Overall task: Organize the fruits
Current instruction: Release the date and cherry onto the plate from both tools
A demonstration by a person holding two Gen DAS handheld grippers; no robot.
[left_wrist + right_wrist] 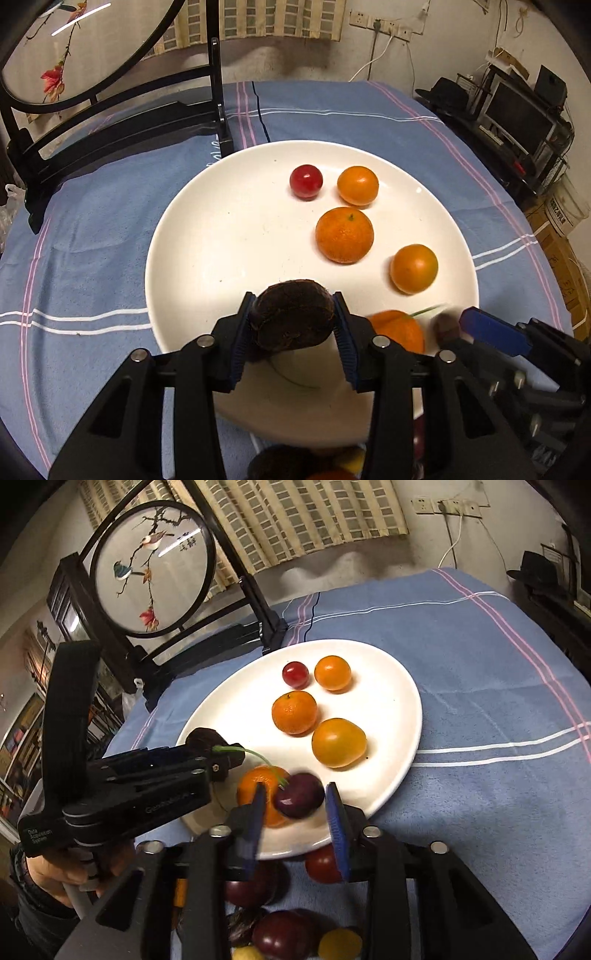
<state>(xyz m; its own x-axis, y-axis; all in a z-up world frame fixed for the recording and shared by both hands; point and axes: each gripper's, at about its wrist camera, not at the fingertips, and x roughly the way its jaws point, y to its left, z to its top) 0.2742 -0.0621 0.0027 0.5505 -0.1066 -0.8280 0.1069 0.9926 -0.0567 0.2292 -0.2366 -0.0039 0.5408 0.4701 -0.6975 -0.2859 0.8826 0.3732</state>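
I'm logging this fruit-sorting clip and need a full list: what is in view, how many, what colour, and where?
plate: 1, white, on the cloth, centre.
oranges: 5, orange; four in the plate's right half, one with a green stem at its near edge.
red fruit: 1, red, far side of plate, beside an orange.
dark fruit: 1, dark brown, clamped in the left gripper over the plate.
plum: 1, dark purple, between the right gripper's open fingers, blurred.
loose fruits: several, red, purple and yellow, on the cloth nearer than the plate.
cloth: 1, blue with white and pink stripes, over the table.
screen: 1, round bird painting in a black frame, far left.
left gripper: 1, black, shut.
right gripper: 1, black, blue pads, open.
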